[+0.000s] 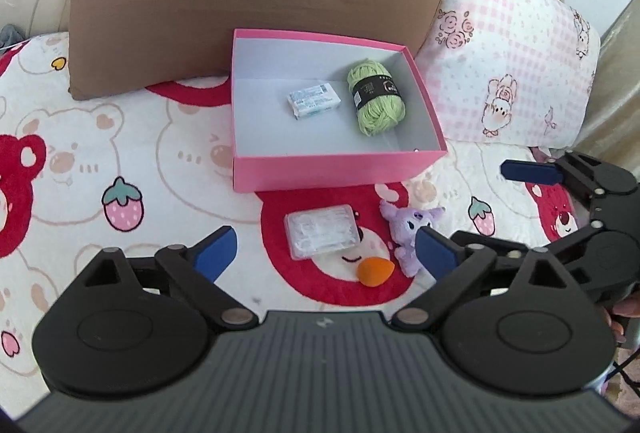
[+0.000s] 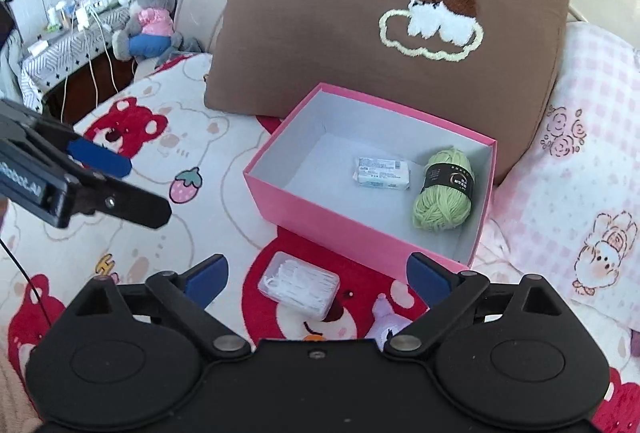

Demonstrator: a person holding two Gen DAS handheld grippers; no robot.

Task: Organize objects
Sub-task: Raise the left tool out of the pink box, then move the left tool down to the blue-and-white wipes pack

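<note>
Judging by the pink box (image 1: 336, 169), I'm about halfway: green yarn (image 1: 376, 95) and a small packet (image 1: 315, 99) lie inside; clear case (image 1: 322, 235), purple plush (image 1: 404, 233) and orange sponge (image 1: 376, 270) wait just before it. Left gripper (image 1: 324, 253) and right gripper (image 2: 318, 279) gape empty.

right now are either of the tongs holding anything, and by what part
Nothing is held. The left tongs and right tongs both stand wide open and empty above the bed, short of the pink box.
</note>
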